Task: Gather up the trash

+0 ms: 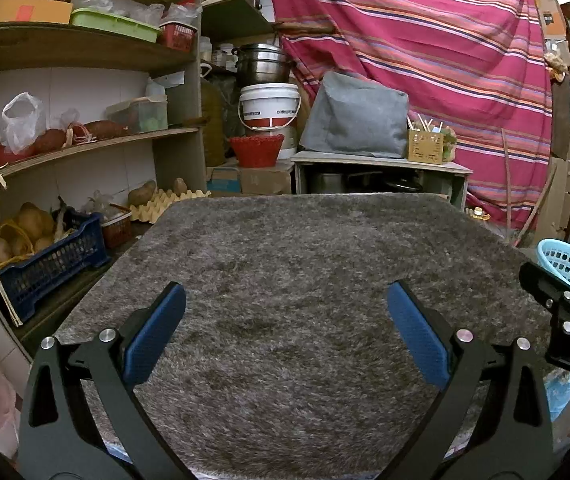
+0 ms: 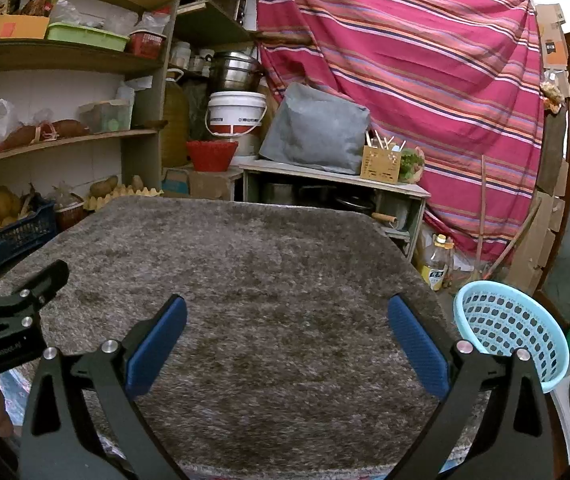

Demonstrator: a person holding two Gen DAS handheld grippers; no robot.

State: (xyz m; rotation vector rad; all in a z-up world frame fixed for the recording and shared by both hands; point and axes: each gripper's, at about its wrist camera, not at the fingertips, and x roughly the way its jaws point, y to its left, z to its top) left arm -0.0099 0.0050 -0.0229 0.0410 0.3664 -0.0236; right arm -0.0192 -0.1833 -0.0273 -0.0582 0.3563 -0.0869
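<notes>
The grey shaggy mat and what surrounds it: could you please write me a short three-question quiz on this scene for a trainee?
1. True or false: trash lies on the grey shaggy mat between the fingers of the left claw.
2. Multiple choice: where is the light blue basket relative to the mat? A) in the middle of it; B) off its right edge; C) on the shelf to the left.
3. Fill in: both the left claw and the right claw are ____ and hold nothing.

Key:
1. False; the mat's visible surface is bare.
2. B.
3. open.
</notes>
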